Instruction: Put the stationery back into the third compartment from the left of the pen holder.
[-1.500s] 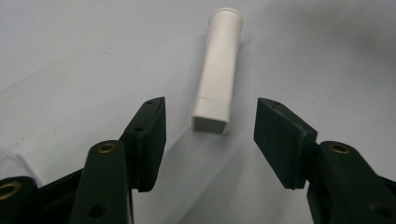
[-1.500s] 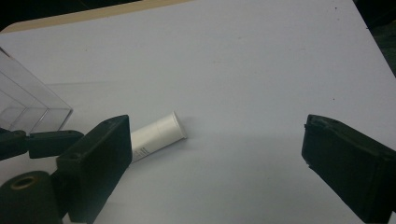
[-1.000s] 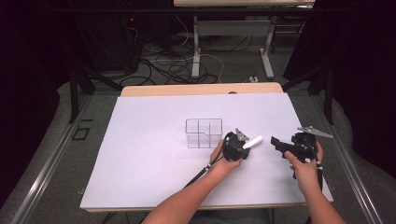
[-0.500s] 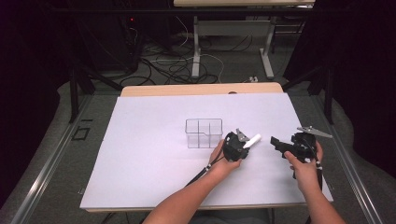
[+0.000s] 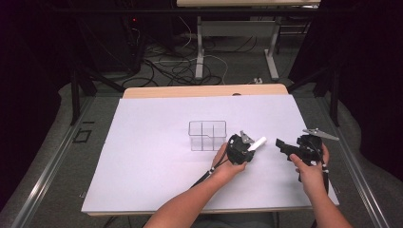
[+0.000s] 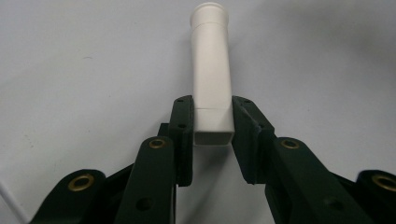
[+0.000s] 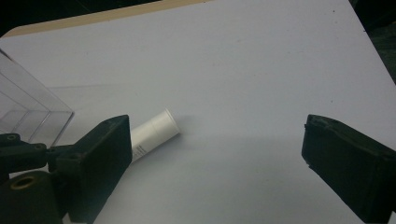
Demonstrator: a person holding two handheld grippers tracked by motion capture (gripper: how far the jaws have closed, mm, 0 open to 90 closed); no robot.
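White tube [image 6: 212,74], the thing in hand: a slim, pale cylinder with a squared-off near end and a round, rimmed cap at the far end. In the left gripper view its long axis runs straight out along the line of the tongs, cap leading. In the high view the tube [image 5: 257,143] lies aslant, cap end up and to the right, pointing away from the clear box [image 5: 207,135] and toward the right tongs [image 5: 280,145].

The left tongs [image 6: 212,135] are closed narrowly on the tube's square end, one pad pressing each flat side; most of the tube's length juts free beyond the pads. Whether the tube rests on the white sheet or is held just above it cannot be told.

The clear box, a small transparent organiser split into compartments, stands just to the left of the left tongs [image 5: 243,145], near but apart from the tube. In the right gripper view a corner of the box [image 7: 28,116] shows at the left edge, with the tube's cap end [image 7: 156,130] just to its right.

The right tongs stand wide, with nothing between the pads, to the right of the tube and apart from it.

The surface [image 5: 142,142] is covered by a white sheet. Bare sheet lies broadly to the left of the box and behind it; to the right of the box, the sheet's right edge runs close beyond the right hand [image 5: 311,166].
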